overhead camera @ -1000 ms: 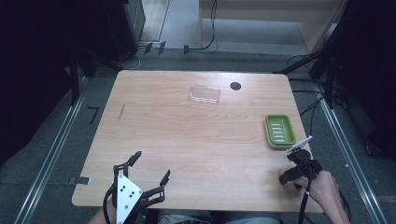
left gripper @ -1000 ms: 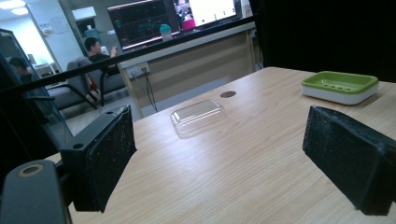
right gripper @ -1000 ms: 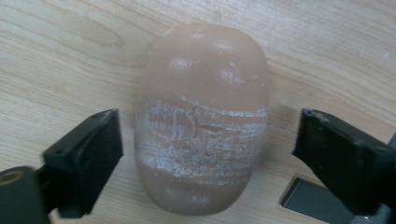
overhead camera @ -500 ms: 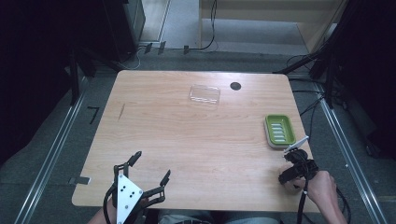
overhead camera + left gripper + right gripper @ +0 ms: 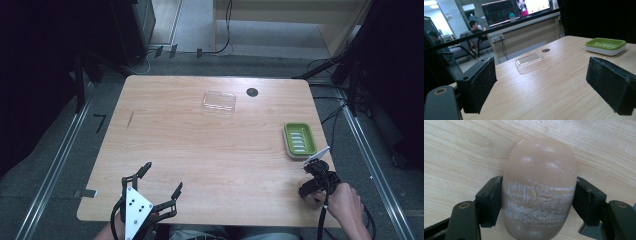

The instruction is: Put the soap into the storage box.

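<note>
Between our right tongs point(image 5: 537, 202), whose jaws have just been closing, the clamped soap bar point(image 5: 539, 187) could squirt free, being slick; left tongs point(image 5: 549, 82) gape empty.

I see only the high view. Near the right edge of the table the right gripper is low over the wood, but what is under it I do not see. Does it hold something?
Observer: Yes. In the right gripper view, the right gripper has a brown soap between its jaws. They have just been closing, and both pads press on its sides.
Operator: Is the soap's surface smooth?
Observer: Not all of it. White, cracked streaks run across the half nearer the jaws.
Operator: Is the green dish one piece?
Observer: In the left gripper view, the dish is a green slotted top on a white base.
</note>
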`<move>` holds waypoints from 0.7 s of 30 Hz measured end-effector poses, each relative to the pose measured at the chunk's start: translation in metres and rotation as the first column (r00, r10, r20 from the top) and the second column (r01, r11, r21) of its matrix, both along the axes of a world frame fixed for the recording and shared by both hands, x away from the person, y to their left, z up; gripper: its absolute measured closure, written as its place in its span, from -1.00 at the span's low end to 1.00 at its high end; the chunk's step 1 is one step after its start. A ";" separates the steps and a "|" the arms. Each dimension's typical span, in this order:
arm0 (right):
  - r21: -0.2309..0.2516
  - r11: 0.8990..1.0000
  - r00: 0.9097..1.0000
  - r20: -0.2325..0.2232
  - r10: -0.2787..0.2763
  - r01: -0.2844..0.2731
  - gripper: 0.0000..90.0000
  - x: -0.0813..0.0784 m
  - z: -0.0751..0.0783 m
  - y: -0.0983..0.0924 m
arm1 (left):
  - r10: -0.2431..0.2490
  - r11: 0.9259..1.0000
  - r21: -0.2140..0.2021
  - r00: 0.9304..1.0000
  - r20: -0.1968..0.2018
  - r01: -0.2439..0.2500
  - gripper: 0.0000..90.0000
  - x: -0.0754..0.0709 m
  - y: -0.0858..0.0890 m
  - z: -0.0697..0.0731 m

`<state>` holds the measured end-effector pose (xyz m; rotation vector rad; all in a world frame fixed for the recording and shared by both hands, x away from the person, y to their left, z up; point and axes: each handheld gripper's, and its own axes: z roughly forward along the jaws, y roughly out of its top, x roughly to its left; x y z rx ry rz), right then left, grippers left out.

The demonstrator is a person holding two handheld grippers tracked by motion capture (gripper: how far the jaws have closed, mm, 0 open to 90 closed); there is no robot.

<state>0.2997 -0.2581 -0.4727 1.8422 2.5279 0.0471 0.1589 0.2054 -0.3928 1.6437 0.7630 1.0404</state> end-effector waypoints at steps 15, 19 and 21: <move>0.006 1.000 1.000 -0.005 0.029 -0.029 -0.28 0.001 0.001 -0.002 | 0.002 1.000 -0.001 1.000 -0.001 -0.002 -0.78 0.000 0.000 0.000; 0.003 1.000 1.000 -0.003 0.027 -0.027 -0.28 0.001 0.006 -0.002 | 0.002 1.000 0.001 1.000 -0.001 -0.002 -0.78 0.001 0.000 0.000; 0.012 0.999 0.999 0.001 0.032 -0.032 -0.27 0.001 0.008 -0.003 | 0.001 1.000 0.001 1.000 -0.001 -0.001 -0.78 0.000 0.000 0.000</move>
